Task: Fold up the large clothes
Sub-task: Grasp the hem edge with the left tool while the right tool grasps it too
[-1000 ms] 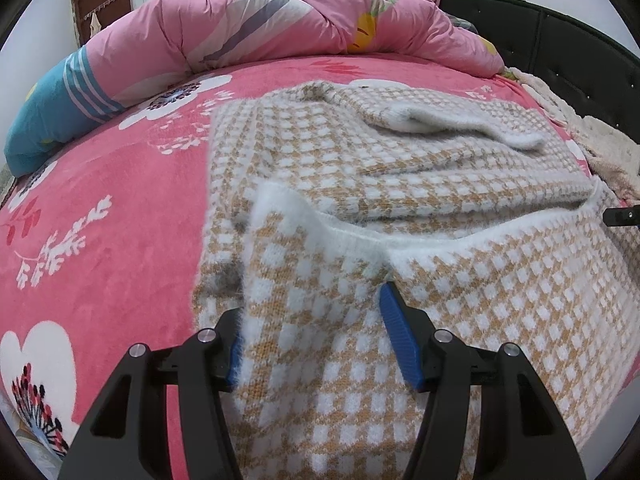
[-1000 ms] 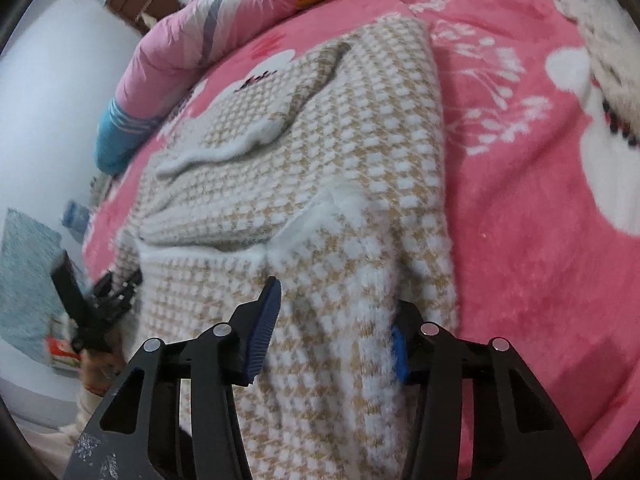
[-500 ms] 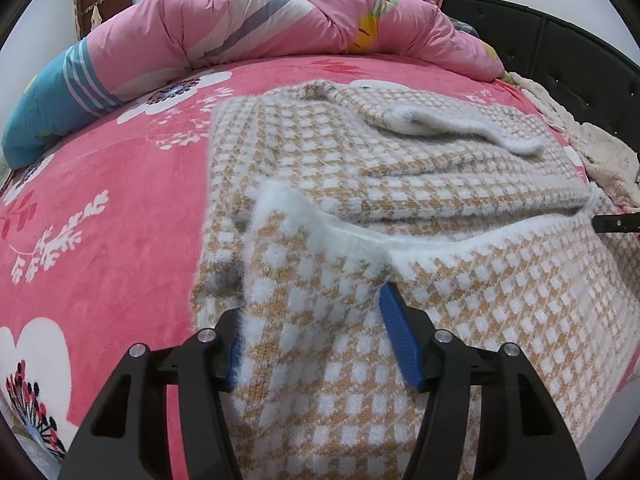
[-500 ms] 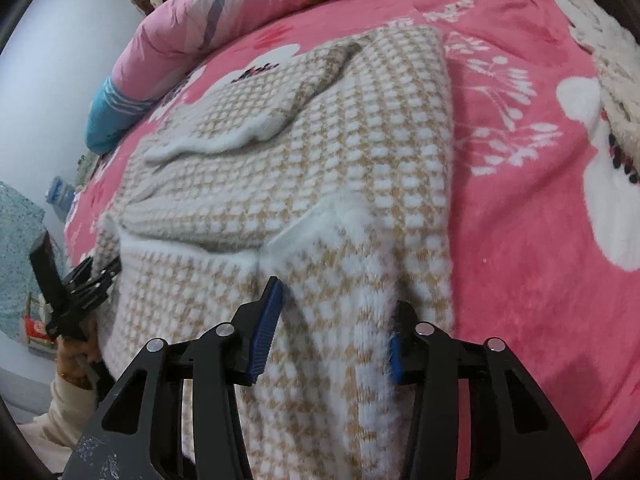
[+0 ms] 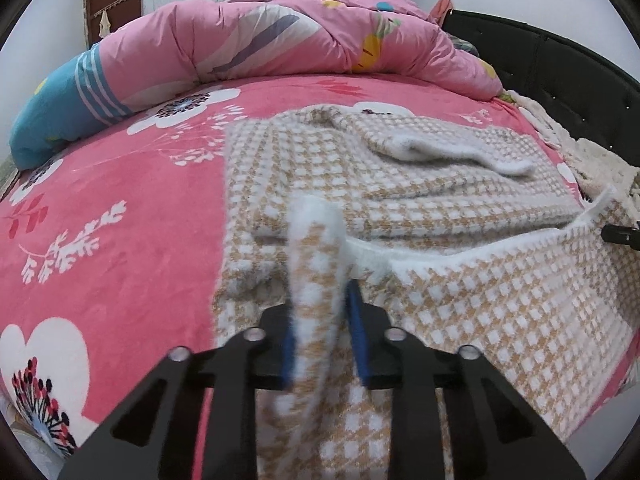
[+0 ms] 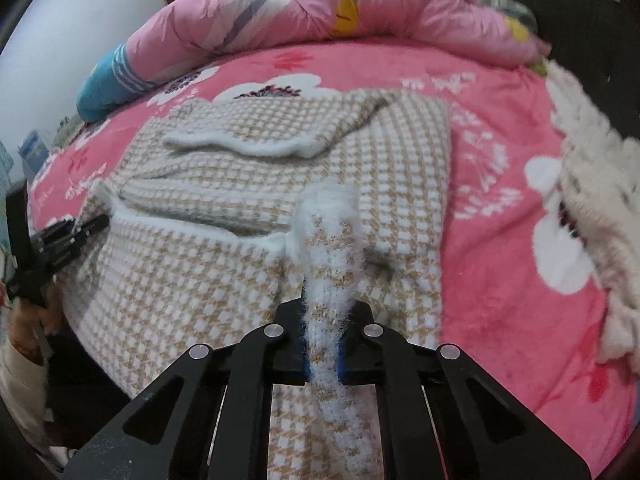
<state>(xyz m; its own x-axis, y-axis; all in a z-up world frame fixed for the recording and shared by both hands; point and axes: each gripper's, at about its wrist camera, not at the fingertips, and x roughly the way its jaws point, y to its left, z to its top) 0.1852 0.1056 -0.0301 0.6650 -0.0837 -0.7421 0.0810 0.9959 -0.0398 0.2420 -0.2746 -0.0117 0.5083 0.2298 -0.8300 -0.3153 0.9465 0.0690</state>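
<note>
A tan and white checked knit sweater (image 5: 400, 184) lies partly folded on the pink flowered bed; it also shows in the right wrist view (image 6: 280, 168). Its white-edged hem is turned toward me, with a sleeve folded across the top. My left gripper (image 5: 322, 312) is shut on the hem's left corner, which bunches up between the blue pads. My right gripper (image 6: 323, 340) is shut on the hem's right corner, also bunched upright. The left gripper (image 6: 60, 240) shows at the left edge of the right wrist view.
A pink quilt (image 5: 280, 48) with a blue end is piled along the far side of the bed. A black headboard (image 5: 560, 80) runs on the right. A cream fuzzy blanket (image 6: 592, 184) lies at the bed's right side. A brown door (image 5: 112, 4) stands beyond.
Both grippers were open around the hem corners; now both have closed on them, pinching the fabric into upright folds. The right view has swung to face the bed more squarely.
</note>
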